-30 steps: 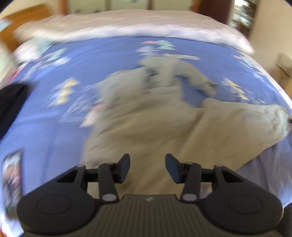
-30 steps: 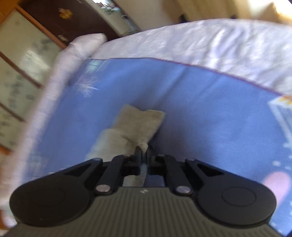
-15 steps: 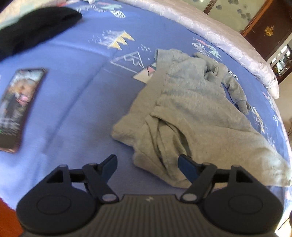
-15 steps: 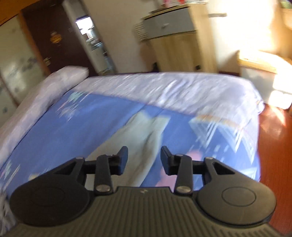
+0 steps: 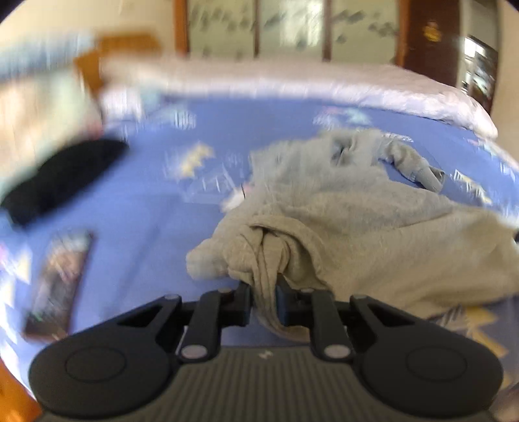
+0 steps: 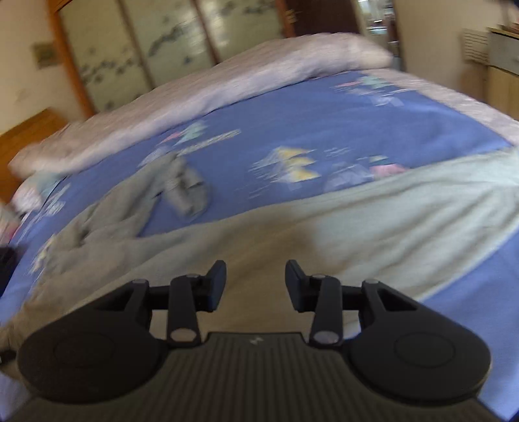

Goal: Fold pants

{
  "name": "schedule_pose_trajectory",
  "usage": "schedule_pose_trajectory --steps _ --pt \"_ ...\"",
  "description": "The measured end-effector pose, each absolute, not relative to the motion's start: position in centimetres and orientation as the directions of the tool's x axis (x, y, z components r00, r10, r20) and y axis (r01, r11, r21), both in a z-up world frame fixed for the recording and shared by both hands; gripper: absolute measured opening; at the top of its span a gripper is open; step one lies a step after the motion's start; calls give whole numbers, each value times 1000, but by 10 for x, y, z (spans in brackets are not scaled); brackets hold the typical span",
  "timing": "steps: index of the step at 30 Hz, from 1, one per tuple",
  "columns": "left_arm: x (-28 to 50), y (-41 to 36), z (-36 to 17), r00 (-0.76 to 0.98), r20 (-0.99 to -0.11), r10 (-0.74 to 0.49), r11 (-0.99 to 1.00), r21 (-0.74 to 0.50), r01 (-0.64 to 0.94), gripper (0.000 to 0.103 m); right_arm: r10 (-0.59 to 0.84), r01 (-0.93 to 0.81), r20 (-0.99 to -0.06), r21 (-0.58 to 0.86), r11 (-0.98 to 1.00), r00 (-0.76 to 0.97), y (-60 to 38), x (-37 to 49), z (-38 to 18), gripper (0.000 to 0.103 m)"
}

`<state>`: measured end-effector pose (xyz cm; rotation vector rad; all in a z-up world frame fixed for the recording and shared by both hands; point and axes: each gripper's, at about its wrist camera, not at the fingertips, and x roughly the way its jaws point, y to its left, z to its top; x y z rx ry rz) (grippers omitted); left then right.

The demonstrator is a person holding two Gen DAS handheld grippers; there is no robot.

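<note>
Grey sweatpants point(image 5: 356, 207) lie crumpled on a blue patterned bedspread point(image 5: 155, 207). In the left wrist view my left gripper point(image 5: 264, 298) is closing its jaws on a bunched fold of the pants' waist end, and the cloth fills the gap between the pads. In the right wrist view the pants point(image 6: 324, 227) stretch across the bed as a long leg, with the rumpled part point(image 6: 181, 188) further left. My right gripper point(image 6: 255, 282) hovers open over that leg with nothing between its fingers.
A black garment point(image 5: 61, 178) and a phone point(image 5: 58, 282) lie on the bedspread to the left of the pants. A white quilt point(image 6: 207, 87) runs along the far side of the bed. Wardrobe doors point(image 5: 292, 29) and a wooden headboard point(image 6: 26, 133) stand behind.
My left gripper came down onto the pants' near edge and closed on a fold. My right gripper let go of the leg cuff, opened, and swung back over the leg.
</note>
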<state>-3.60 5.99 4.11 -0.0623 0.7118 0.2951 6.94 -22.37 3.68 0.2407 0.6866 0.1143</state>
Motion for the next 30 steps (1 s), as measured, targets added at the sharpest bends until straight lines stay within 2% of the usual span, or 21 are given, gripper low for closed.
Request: schedule_pose_trajectory --steps 2,5,8,11,17,21,26,30 --pt "-40 59 34 697 -670 257 954 61 -293 27 206 -61 -640 241 969 740 -214 77 30 44" --pt "-37 73 19 631 -751 197 956 4 -293 34 213 -52 -713 241 969 668 -211 88 8 45" --pt "-44 86 30 641 -752 153 952 -61 -299 53 215 -59 -697 240 969 684 -210 81 3 45" --pt "-55 111 48 681 -724 111 929 -167 -329 54 223 -84 -694 229 970 685 -211 77 3 45" --pt "-64 165 77 730 -670 133 845 -308 -437 54 249 -102 -690 248 963 680 -211 78 5 45" --pt "-38 168 78 724 -677 134 856 -289 -428 54 273 -139 -627 255 957 730 -213 88 21 45" --pt "18 162 80 727 -675 125 900 -231 -370 55 267 -146 -614 240 960 743 -211 141 39 45" --pt "91 170 88 736 -659 158 938 -134 -320 60 284 -185 -626 219 958 727 -195 198 42 45"
